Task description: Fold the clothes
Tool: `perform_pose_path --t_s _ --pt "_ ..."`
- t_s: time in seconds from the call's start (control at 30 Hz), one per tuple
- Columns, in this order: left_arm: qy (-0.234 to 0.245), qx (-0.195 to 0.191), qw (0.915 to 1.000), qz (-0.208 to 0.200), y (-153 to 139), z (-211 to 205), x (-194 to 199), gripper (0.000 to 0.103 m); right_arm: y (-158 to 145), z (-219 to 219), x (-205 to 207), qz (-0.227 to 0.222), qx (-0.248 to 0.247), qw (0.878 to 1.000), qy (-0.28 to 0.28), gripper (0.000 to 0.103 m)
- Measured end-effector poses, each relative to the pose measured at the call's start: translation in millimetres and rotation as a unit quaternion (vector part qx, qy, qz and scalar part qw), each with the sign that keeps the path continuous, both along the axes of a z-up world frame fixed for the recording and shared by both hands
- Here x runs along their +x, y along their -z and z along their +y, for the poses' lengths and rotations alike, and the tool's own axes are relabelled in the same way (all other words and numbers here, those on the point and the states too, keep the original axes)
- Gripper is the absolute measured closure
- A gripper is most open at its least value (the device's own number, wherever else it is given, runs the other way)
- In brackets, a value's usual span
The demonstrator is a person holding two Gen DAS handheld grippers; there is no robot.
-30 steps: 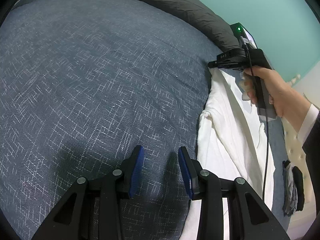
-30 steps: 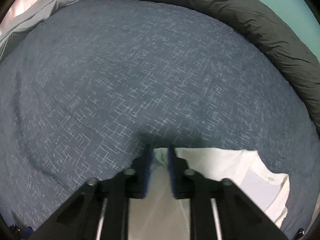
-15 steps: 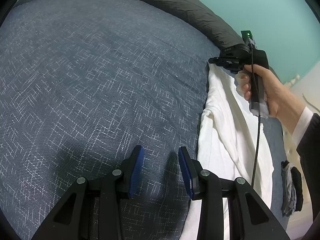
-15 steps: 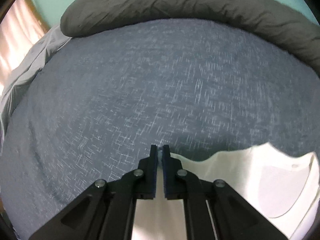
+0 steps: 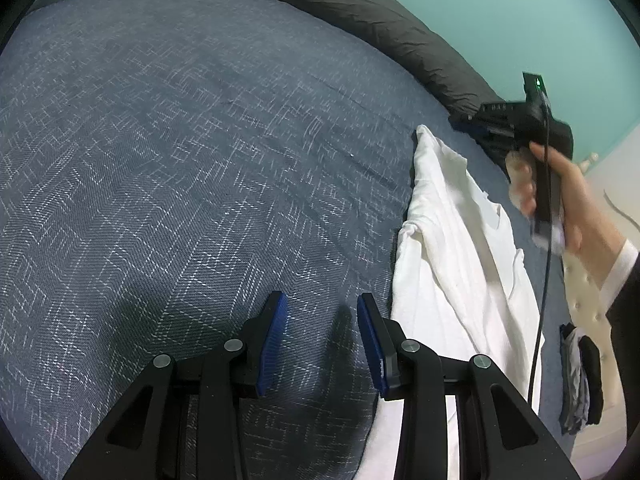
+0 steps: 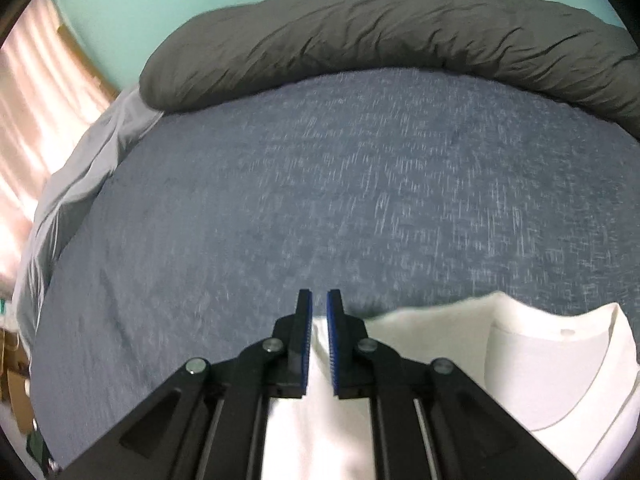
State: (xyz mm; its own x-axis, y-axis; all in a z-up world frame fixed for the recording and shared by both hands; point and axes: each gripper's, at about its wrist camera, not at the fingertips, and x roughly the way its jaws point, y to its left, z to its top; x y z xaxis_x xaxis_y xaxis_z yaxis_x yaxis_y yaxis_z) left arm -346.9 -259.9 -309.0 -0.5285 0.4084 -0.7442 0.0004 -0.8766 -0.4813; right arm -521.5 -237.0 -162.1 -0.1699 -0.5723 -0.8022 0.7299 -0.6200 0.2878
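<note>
A white T-shirt [image 5: 452, 248] lies crumpled along the right side of the blue patterned bed [image 5: 200, 160], its far corner resting on the cover. My left gripper [image 5: 320, 312] hovers over bare bedspread just left of the shirt, open, with nothing between its blue pads. My right gripper [image 5: 460, 124], held by a hand [image 5: 568, 192], hangs beyond the shirt's far corner and clear of it. In the right wrist view the right gripper [image 6: 319, 300] stands shut to a thin slit with no cloth in it, and the shirt [image 6: 540, 368] with its neckline lies below.
A dark grey duvet roll [image 6: 380, 40] lines the far edge of the bed against a teal wall. A light grey sheet [image 6: 80, 168] hangs off the left side by a pink curtain [image 6: 36, 92]. Folded dark clothes [image 5: 580, 376] lie beside the bed at the right.
The right gripper, which pinched the shirt's far corner, has let go, risen and drawn away to the right. The corner now lies on the bed. The left gripper has stayed put.
</note>
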Motion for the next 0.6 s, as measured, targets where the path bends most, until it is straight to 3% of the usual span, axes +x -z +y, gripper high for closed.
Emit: perform_pose_path --t_s 0.37,0.6 --pt "0.001 -0.001 1.0000 0.000 0 0 -2 0.061 46 -17 17 0.009 0.036 0.997 -0.063 0.095" --pt "0.001 0.002 1.0000 -0.001 1 0 -3 0.061 58 -12 -4 0.008 0.054 0.998 0.029 0.096"
